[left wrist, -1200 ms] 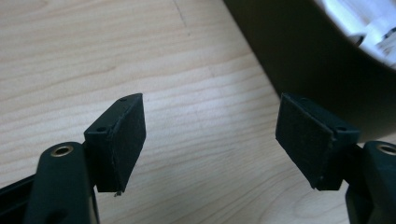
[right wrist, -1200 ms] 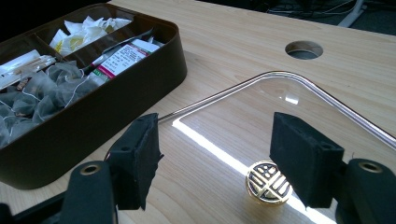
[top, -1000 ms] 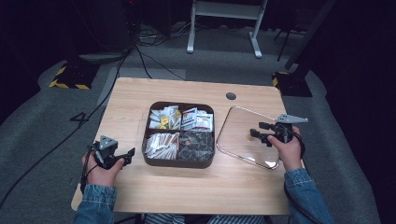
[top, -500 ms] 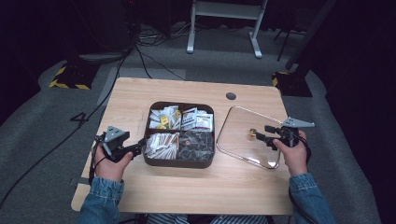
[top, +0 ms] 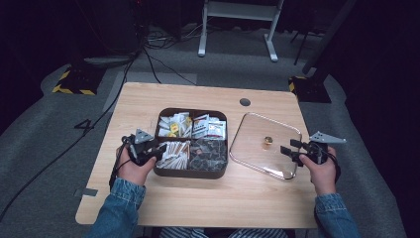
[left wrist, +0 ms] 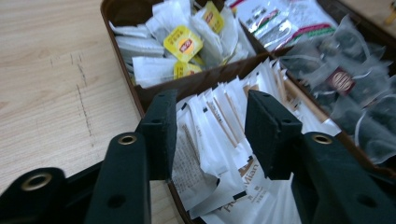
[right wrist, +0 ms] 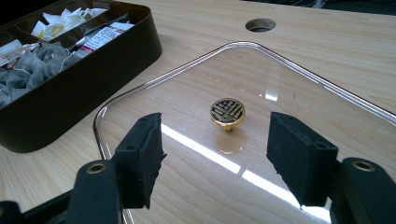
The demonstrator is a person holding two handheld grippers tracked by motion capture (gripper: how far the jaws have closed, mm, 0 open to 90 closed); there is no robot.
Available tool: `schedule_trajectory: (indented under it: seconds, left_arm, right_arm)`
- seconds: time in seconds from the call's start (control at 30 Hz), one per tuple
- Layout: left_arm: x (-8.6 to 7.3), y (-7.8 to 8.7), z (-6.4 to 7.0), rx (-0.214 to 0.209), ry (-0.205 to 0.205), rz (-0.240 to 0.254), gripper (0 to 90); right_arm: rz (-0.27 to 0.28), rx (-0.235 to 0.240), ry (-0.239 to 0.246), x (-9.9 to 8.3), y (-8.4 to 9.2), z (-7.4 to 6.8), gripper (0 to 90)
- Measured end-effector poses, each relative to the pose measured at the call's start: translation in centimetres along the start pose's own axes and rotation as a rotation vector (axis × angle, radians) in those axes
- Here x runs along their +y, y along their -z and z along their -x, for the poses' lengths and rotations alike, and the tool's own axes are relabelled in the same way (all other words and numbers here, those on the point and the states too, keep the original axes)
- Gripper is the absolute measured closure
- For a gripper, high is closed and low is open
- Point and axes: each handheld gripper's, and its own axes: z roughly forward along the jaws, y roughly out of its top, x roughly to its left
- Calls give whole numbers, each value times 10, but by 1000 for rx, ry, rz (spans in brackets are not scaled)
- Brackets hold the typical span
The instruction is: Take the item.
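A dark brown box (top: 190, 172) with four compartments of tea bags and sachets stands mid-table. My left gripper (top: 157, 149) is open at its left edge; in the left gripper view (left wrist: 212, 135) the jaws straddle the white sachets (left wrist: 210, 140) of the near-left compartment. Right of the box, a clear glass lid (top: 252, 134) with a gold knob (top: 267, 143) lies flat. My right gripper (top: 289, 148) hovers open over the lid's near right part. The knob (right wrist: 227, 112) sits just beyond its jaws (right wrist: 224, 149), untouched.
Yellow-labelled tea bags (left wrist: 186, 44) fill the far-left compartment and dark mesh bags (left wrist: 345, 84) the near-right one. The wooden table (top: 148, 99) has a round cable hole (top: 244, 102) behind the lid. Cables and a stand's feet lie on the floor beyond.
My left gripper has moved right and forward, from bare table to the box's left edge. The right gripper has drawn back slightly towards the person, away from the knob.
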Motion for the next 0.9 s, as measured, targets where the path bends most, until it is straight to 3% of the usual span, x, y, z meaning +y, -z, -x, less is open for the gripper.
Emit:
schedule_trajectory:
  seconds: [0.3, 0.43, 0.6, 0.77, 0.9]
  left_arm:
    - [-2, -17, 0, 24, -5, -83, 607]
    - [-3, -20, 2, 49, -31, -113, 658]
    - [-4, -25, 8, 112, -100, -158, 720]
    - [-5, -27, 7, 102, -94, -175, 759]
    - [-4, -27, 9, 122, -118, -186, 764]
  right_arm:
    - [-3, -3, -9, -6, 3, -1, 364]
    - [2, 3, -17, -7, 3, 0, 364]
    - [-4, 5, -8, -7, 2, -2, 363]
    - [-6, 7, -5, -8, 1, -3, 363]
    - [-8, 11, -5, -8, 0, -4, 363]
